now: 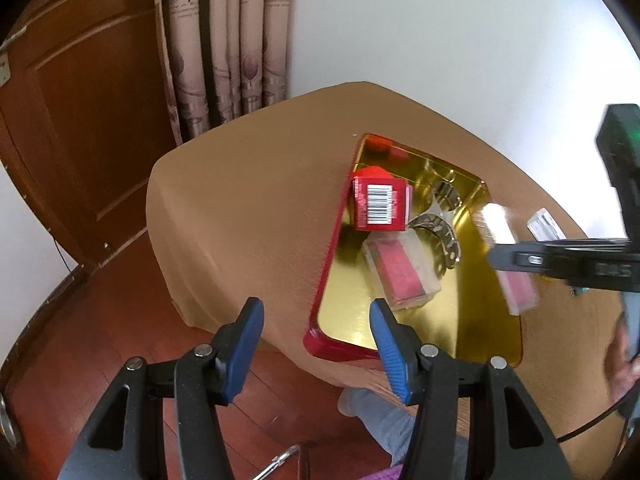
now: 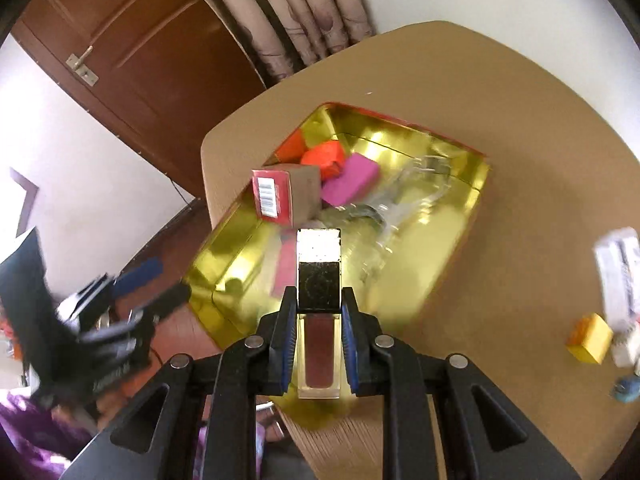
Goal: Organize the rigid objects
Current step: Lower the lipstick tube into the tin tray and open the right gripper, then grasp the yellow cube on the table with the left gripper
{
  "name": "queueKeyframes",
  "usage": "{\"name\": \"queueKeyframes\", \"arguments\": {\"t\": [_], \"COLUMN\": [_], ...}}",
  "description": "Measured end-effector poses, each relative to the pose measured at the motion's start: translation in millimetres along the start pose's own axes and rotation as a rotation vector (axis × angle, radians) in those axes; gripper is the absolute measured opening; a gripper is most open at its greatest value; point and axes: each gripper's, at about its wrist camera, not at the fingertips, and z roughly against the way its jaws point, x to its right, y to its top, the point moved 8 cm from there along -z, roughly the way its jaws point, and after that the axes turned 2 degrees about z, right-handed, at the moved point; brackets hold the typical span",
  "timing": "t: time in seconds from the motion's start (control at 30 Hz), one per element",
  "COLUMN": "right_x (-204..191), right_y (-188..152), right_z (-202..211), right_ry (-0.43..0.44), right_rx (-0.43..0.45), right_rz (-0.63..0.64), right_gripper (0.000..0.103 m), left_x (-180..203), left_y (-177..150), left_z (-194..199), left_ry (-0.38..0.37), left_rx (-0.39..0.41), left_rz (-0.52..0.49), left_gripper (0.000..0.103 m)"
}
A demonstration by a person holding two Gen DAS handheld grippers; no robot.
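Gold tray (image 2: 452,216): sitting on the tan table (image 2: 500,92), red-rimmed, serving as landmark for all below.
Right tool (image 2: 319,336): hanging over the tray's near edge, clenched on a lip gloss bottle (image 2: 319,312); in the left wrist view this tool (image 1: 496,258) is crossing the tray's right side.
Lip gloss bottle: lying lengthwise between the blue pads (image 2: 289,344), its dark cap pointing over the tray, not touching the tray floor as far as can be told.
Left tool (image 1: 316,320): hanging released at the tray's near left corner, jaws wide apart, nothing between them.
Red box (image 1: 380,204): standing inside the tray against its left wall, barcode showing.
Clear case (image 1: 402,272): lying inside the tray, just nearer than the red box.
Pink block (image 2: 352,180): lying inside the tray, beyond the red box.
Yellow block (image 2: 590,338): resting on the table, well right of the tray.
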Motion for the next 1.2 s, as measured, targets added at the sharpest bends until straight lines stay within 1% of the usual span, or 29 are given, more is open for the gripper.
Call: {"name": "queueKeyframes", "arguments": {"t": [0.07, 0.23, 0.33, 0.4, 0.47, 0.5, 0.53, 0.57, 0.6, 0.63, 0.67, 0.7, 0.73, 0.77, 0.8, 0.83, 0.93, 1.0, 1.03, 1.07, 1.1, 1.13, 1.17, 1.2], "right_x": [-3, 13, 17, 18, 23, 25, 28, 34, 44, 53, 67, 85, 105, 129, 148, 177, 225, 248, 257, 265, 270, 275, 280, 285], "right_y": [1, 6, 10, 14, 13, 11, 7, 0, -13, -26, -44, -64, -89, -117, -140, -175, -239, -274, -287, -299, -308, -316, -327, -336], "right_z": [-14, -30, -37, -33, -18, -4, 9, 23, 42, 54, 69, 82, 96, 107, 114, 122, 144, 161, 168, 174, 177, 178, 177, 177], "right_ry": [0.007, 0.005, -0.003, 0.011, 0.037, 0.058, 0.059, 0.040, -0.013, -0.070, -0.157, -0.262, -0.372, -0.475, -0.552, -0.643, -0.761, -0.853, -0.877, -0.888, -0.891, -0.876, -0.833, -0.797], "right_rx": [0.001, -0.007, 0.003, 0.040, 0.096, 0.149, 0.192, 0.237, 0.295, 0.333, 0.370, 0.401, 0.422, 0.424, 0.402, 0.358, 0.309, 0.290, 0.292, 0.299, 0.308, 0.325, 0.344, 0.344], "right_rz": [-0.024, -0.080, -0.097, -0.120, -0.154, -0.176, -0.186, -0.191, -0.197, -0.202, -0.208, -0.216, -0.229, -0.251, -0.272, -0.314, -0.401, -0.443, -0.458, -0.475, -0.495, -0.525, -0.559, -0.583], "right_gripper": [0.018, 0.018, 0.020, 0.022, 0.030, 0.031, 0.032, 0.033, 0.035, 0.042, 0.054, 0.061, 0.073, 0.076, 0.076, 0.076, 0.076, 0.076, 0.078, 0.084, 0.087, 0.094, 0.097, 0.096], "left_x": [-4, -10, -10, -9, -9, -9, -9, -9, -9, -9, -7, -4, -1, 3, 9, 17, 44, 73, 87, 102, 121, 146, 164, 194], "left_y": [0, 1, 1, 0, -1, -1, 0, 0, 0, 0, 1, 1, 1, 1, 1, 1, -4, -12, -14, -16, -16, -15, -14, -11], "left_z": [-3, -8, -9, -10, -10, -9, -8, -7, -6, -4, -2, 1, 4, 7, 10, 13, 19, 22, 24, 27, 30, 33, 35, 33], "left_ry": [-0.004, -0.001, 0.008, 0.016, 0.020, 0.022, 0.025, 0.028, 0.030, 0.027, 0.022, 0.017, 0.017, 0.017, 0.019, 0.016, -0.019, -0.077, -0.114, -0.149, -0.185, -0.210, -0.224, -0.246], "left_rx": [-0.013, -0.028, -0.026, -0.028, -0.028, -0.026, -0.022, -0.018, -0.011, -0.007, 0.000, 0.014, 0.025, 0.037, 0.051, 0.063, 0.069, 0.029, 0.008, -0.008, -0.018, -0.021, -0.022, -0.029], "left_rz": [0.016, 0.044, 0.037, 0.026, 0.023, 0.023, 0.023, 0.024, 0.026, 0.026, 0.024, 0.012, -0.001, -0.019, -0.044, -0.074, -0.161, -0.216, -0.237, -0.256, -0.282, -0.329, -0.366, -0.412], "left_gripper": [0.056, 0.056, 0.056, 0.056, 0.056, 0.056, 0.056, 0.056, 0.056, 0.056, 0.056, 0.056, 0.056, 0.056, 0.056, 0.056, 0.056, 0.056, 0.056, 0.056, 0.056, 0.056, 0.057, 0.057]}}
